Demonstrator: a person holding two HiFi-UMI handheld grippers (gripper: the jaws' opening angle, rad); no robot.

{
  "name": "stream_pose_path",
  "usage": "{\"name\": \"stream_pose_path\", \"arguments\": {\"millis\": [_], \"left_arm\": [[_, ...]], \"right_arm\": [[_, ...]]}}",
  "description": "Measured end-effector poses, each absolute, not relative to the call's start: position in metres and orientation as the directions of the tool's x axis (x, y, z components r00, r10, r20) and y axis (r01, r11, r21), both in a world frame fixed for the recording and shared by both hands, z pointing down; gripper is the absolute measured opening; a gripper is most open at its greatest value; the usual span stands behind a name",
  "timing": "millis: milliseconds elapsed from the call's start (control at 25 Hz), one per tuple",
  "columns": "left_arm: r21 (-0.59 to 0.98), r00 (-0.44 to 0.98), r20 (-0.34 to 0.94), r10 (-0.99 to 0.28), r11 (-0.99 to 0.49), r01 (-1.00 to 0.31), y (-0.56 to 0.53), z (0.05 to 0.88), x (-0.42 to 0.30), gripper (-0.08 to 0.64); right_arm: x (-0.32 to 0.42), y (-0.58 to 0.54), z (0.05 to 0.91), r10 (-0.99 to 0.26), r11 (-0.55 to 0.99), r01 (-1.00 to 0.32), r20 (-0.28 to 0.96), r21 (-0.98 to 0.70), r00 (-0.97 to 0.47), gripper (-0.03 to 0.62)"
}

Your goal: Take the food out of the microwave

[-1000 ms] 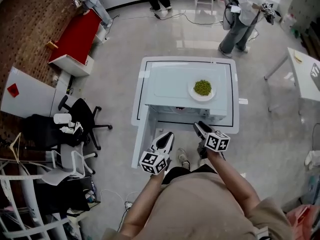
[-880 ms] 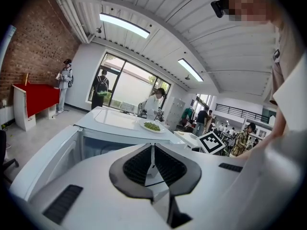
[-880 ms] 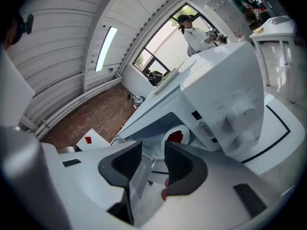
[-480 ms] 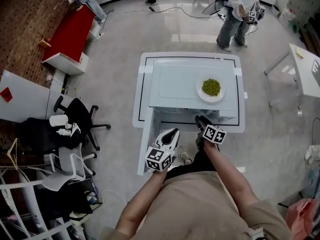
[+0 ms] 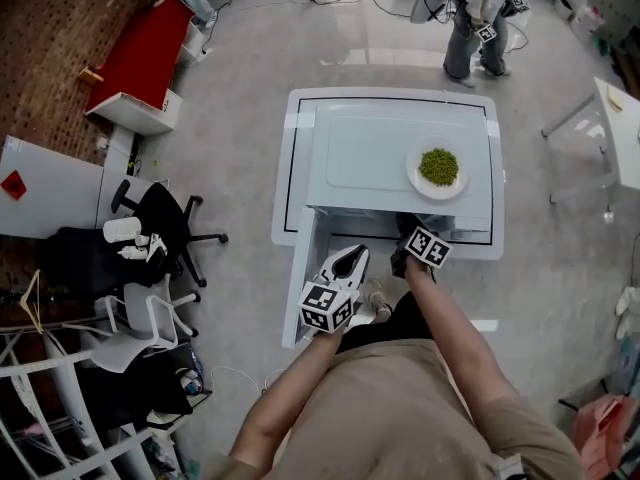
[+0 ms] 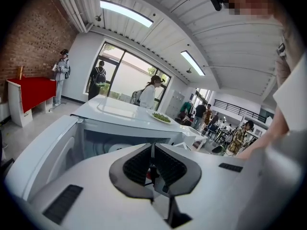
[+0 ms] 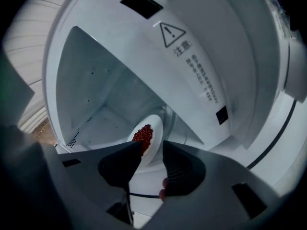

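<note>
1. Low white table [image 5: 288, 168] with a black border line: open grey floor on every side. A black office chair [image 5: 165, 228] stands well apart to the left, so body room is not a worry.
2. White box microwave [image 5: 370, 158] on that table: the head view has closed in on it over the last second, so the approach is under way.
3. White microwave door [image 5: 298, 278]: swung out on the left, toward the person. It fences the left of the reach lane.
4. Right gripper [image 5: 410, 236]: it has come forward from short of the oven to its mouth. Jaws spread, nothing in them [image 7: 152, 152]. Judged: reaching in, grasp not yet made.
5. Left gripper [image 5: 355, 256]: sits low, just beside the door, hardly moved. Jaws pressed together on nothing [image 6: 152, 164].
6. Round white plate of green peas [image 5: 438, 168]: on the oven roof, right side, near the front edge, above the right gripper. Judged: a high exit could knock it.
7. Small white plate of red food [image 7: 149, 138]: the task's thing, inside the cavity, dead ahead between the spread jaws, untouched. Walls close both sides, so a straight pull looks safest.
</note>
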State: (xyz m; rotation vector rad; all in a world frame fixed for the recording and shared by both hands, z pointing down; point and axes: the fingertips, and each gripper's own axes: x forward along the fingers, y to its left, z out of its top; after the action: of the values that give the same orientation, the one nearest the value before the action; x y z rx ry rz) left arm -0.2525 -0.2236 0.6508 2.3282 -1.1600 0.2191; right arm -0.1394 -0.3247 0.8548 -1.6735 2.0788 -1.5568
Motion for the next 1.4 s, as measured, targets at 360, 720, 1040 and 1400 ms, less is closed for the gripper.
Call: {"name": "stream_pose_path", "arguments": {"millis": [360, 720, 1040, 1400], "left_arm": [[0.369, 0.644, 0.356, -0.677, -0.531, -0.763, -0.22, 0.642, -0.254, 0.009], [0.358, 0.651, 0.356, -0.67, -0.546, -0.758, -0.215, 0.639, -0.259, 0.009], [0.349, 0.654, 0.357, -0.667, -0.554, -0.756, -0.212, 0.635, -0.258, 0.009], [0.342, 0.645, 0.352, -0.679, -0.548, -0.764, -0.208, 0.633, -0.261, 0.009]], "right_arm": [[-0.146, -0.336, 0.872, -0.75, -0.2, -0.677, 0.556, -0.708, -0.359, 0.133], [-0.143, -0.332, 0.873, -0.766, -0.311, -0.531, 0.539, -0.788, -0.351, 0.04], [-0.14, -0.318, 0.859, -0.847, -0.277, -0.289, 0.375, -0.916, -0.378, 0.015], [-0.13, -0.291, 0.848, -0.89, -0.234, -0.088, 0.25, -0.968, -0.382, 0.012]]}}
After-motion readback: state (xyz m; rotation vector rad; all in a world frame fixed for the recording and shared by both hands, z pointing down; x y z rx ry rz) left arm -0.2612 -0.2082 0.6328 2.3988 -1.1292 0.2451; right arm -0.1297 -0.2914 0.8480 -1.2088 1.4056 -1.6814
